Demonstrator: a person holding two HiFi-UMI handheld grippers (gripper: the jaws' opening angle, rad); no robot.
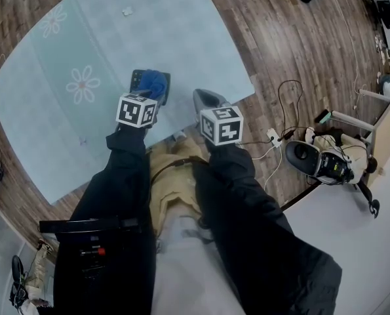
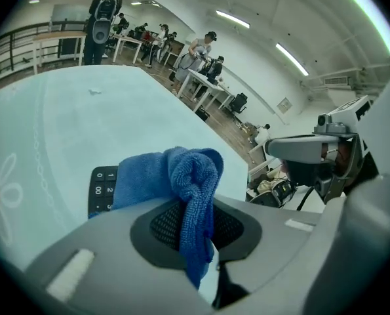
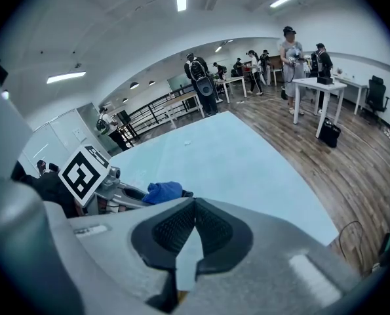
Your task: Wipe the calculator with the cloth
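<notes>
A black calculator point(image 1: 137, 79) lies on the pale blue mat point(image 1: 63, 51), mostly covered by a bunched blue cloth point(image 1: 153, 84). My left gripper point(image 1: 147, 100) is shut on that cloth, which sits on top of the calculator. In the left gripper view the cloth point(image 2: 181, 189) hangs pinched between the jaws, and a few calculator keys point(image 2: 103, 188) show at its left. My right gripper point(image 1: 204, 100) hovers just right of the calculator, jaws shut with nothing between them. The right gripper view shows the cloth point(image 3: 163, 191) at left, beside the left gripper's marker cube.
The mat has white flower prints point(image 1: 83, 84) and lies on a wood floor point(image 1: 299, 44). Cables and a power strip point(image 1: 272, 136) run at the right, near a device point(image 1: 322, 159) on a stand. People stand at desks point(image 3: 312, 84) far off.
</notes>
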